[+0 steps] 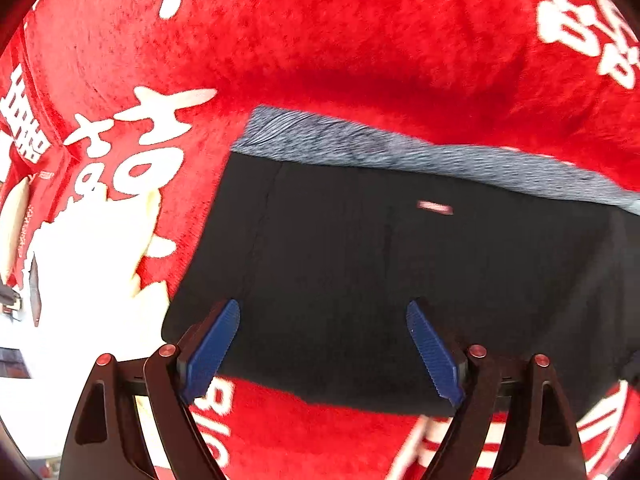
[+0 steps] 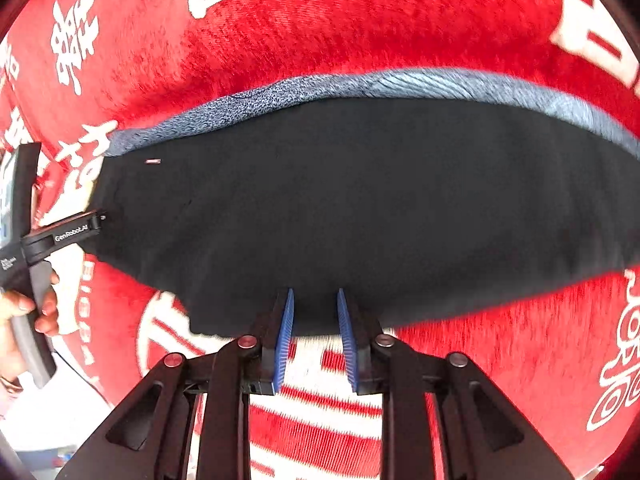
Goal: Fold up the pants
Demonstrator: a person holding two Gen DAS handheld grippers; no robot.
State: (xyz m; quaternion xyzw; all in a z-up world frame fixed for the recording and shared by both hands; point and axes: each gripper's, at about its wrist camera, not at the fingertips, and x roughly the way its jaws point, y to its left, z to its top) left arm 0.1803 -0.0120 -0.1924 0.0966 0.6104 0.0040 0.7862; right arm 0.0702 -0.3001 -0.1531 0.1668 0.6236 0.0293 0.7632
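Note:
Black pants [image 1: 380,264] with a grey-blue waistband [image 1: 400,152] lie flat on a red cloth with white characters. My left gripper [image 1: 323,316] hovers over the pants' near left part, jaws wide open and empty. In the right wrist view the pants [image 2: 360,200] spread across the middle, waistband [image 2: 360,84] at the far edge. My right gripper [image 2: 315,300] is at the pants' near edge, blue pads a little apart, holding nothing. The left gripper's body [image 2: 60,236] shows at the pants' left end, held by a hand.
The red plush cloth [image 1: 360,40] with white characters covers the surface around the pants. A white area [image 1: 80,280] lies beyond the cloth at the left. A person's hand [image 2: 24,312] is at the far left of the right wrist view.

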